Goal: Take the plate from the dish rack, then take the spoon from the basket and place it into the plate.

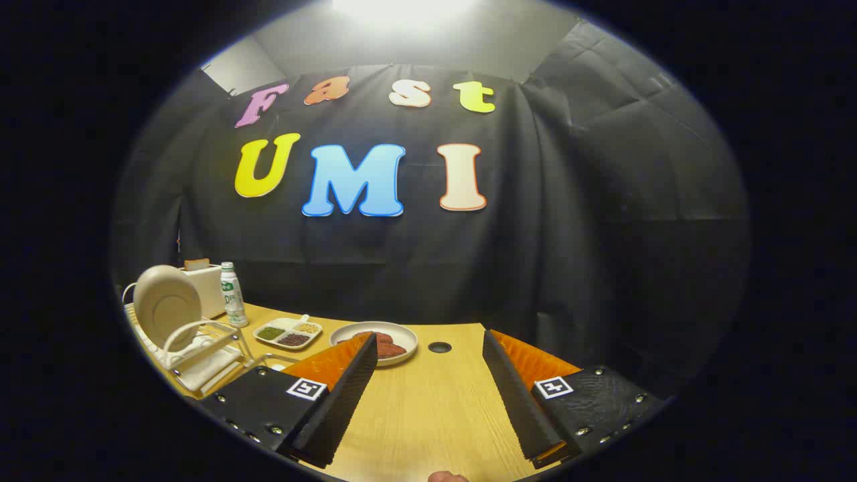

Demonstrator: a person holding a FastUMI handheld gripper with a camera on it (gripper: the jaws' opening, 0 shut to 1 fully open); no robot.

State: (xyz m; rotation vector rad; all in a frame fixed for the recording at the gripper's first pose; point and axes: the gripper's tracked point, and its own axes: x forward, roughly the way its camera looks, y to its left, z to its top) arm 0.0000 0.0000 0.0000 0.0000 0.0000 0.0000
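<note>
- Gripper [428, 348]: fingers spread wide apart, nothing between them, held above the light wooden tabletop [428, 408].
- Round beige plate [165, 300] stands upright on edge in the white wire dish rack [201, 348], off to the left, beyond the left finger.
- Basket and spoon: cannot pick them out here.
- Other items: white divided dish of beans [288, 333]; shallow white plate holding reddish food [381, 341] just past the left fingertip; green-labelled white bottle [232, 293] and white toaster [207, 284] behind the rack.
- Step, by my reading: first one, plate not yet taken.
- Next move calls for swinging left and closing on the plate's upper rim, then lifting it up clear of the wires.
</note>
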